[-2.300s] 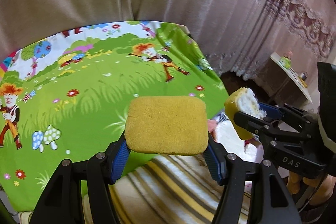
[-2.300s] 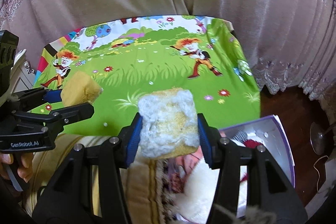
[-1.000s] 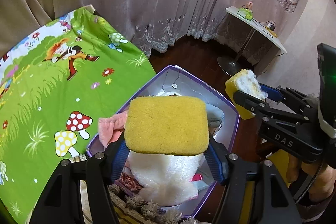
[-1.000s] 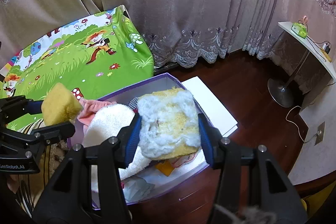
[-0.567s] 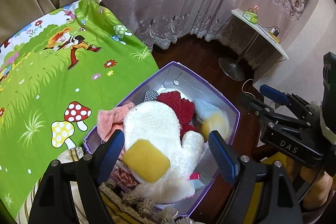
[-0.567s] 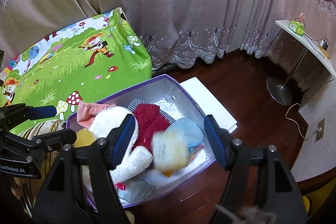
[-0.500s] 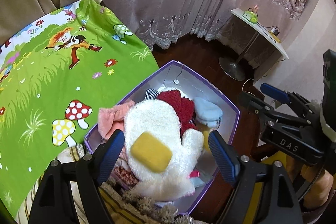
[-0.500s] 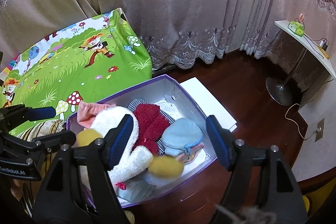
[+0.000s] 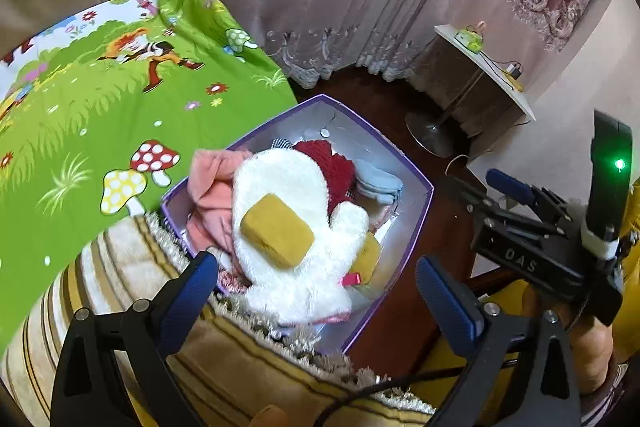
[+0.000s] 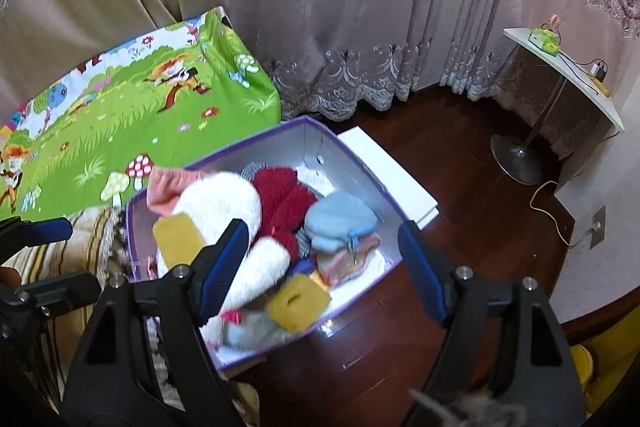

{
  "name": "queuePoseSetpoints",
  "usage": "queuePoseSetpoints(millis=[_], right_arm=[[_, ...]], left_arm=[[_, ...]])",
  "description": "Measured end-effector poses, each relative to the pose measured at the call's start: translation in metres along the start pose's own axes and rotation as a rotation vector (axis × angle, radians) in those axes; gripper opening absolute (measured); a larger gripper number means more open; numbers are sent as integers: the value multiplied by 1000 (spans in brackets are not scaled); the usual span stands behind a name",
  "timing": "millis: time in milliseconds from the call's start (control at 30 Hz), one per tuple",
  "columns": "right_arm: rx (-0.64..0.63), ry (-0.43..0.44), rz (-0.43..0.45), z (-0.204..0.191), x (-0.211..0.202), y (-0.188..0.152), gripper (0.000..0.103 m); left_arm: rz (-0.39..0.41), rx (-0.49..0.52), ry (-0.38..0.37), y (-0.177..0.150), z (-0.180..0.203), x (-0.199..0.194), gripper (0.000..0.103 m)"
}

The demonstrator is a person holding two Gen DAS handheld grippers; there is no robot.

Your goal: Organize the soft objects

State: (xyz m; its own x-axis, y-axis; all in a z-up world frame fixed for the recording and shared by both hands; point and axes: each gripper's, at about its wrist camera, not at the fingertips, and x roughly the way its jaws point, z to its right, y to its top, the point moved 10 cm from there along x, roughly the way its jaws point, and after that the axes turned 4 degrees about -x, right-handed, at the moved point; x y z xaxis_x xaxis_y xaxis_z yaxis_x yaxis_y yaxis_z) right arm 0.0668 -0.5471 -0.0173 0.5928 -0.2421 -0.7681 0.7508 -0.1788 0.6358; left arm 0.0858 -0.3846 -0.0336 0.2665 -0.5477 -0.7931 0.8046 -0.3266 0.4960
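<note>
Inside the purple box [image 9: 420,215], one yellow sponge [image 9: 277,231] lies on the white fluffy mitt [image 9: 296,227] and the other sponge [image 10: 298,301] sits by the near wall (both look settled). The left gripper [image 9: 316,291] and right gripper [image 10: 324,263] hover above, jaws spread and empty. To finish well, each should lift straight up, clear of the rim, without snagging the mitt.

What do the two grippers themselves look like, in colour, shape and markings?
Both are black frames with visible screws and blue pads on the fingers. The left gripper is seen from behind; the right gripper, seen sideways in the left view, carries white "DAS" lettering and a green light.
</note>
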Motion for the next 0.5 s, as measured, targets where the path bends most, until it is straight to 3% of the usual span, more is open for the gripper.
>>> queuePoseSetpoints(millis=[200, 500], right_arm=[[42, -41, -11, 6, -12, -22, 81], [43, -50, -9, 2, -13, -30, 81]], left_arm=[[57, 6, 45, -4, -6, -9, 102], [60, -7, 8, -10, -4, -8, 102]])
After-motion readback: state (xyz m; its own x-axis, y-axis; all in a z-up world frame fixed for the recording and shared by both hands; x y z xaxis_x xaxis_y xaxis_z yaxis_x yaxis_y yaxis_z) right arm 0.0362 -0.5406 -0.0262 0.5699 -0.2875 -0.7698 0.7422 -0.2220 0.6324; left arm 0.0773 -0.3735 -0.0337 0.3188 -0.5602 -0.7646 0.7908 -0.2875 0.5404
